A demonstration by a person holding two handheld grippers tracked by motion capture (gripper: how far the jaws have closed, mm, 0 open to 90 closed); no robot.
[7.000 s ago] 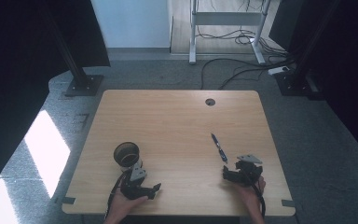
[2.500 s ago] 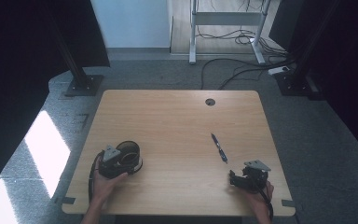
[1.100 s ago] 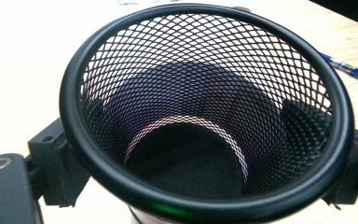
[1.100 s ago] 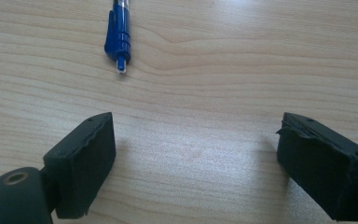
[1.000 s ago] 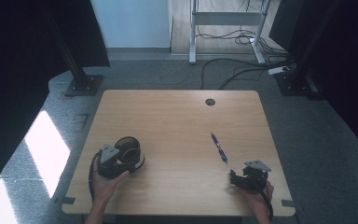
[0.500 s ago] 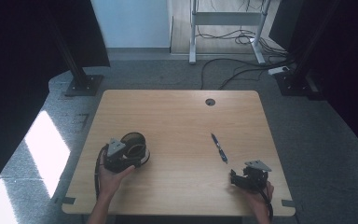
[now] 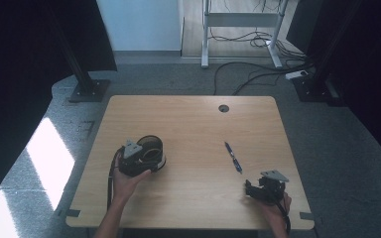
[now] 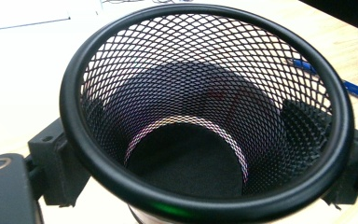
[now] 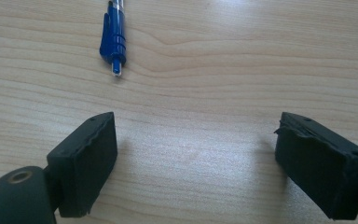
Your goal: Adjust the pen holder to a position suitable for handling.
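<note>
Clamped on the mesh cup point(image 8: 205, 116), our left gripper point(image 7: 138, 157) has a jaw pressed against each side of it, while our right gripper point(image 7: 264, 187) rests near the table's point(image 7: 193, 119) near right edge with its jaws spread wide and nothing between them.

From the left gripper view we look straight down into the cup: black wire mesh, a thick round rim, a dark solid floor, and the two pads showing through the wall. From the high view we see it from outside, tilted and held at the near left of the table, with our left hand point(image 7: 126, 181) under it.

Just beyond the right jaws lies the blue pen point(image 9: 114, 37), its near end towards us; in that close view we make out its clip and clear barrel. From above, the pen point(image 7: 233, 157) is a thin slanted line between the two grippers, well apart from the cup. In the left gripper view it peeks past the cup's rim.

Farther off, a round cable hole point(image 7: 223, 108) sits near the far edge. Beyond the table we see cables point(image 7: 258, 74) on the floor and a metal frame point(image 7: 240, 22). We can read no writing anywhere.
</note>
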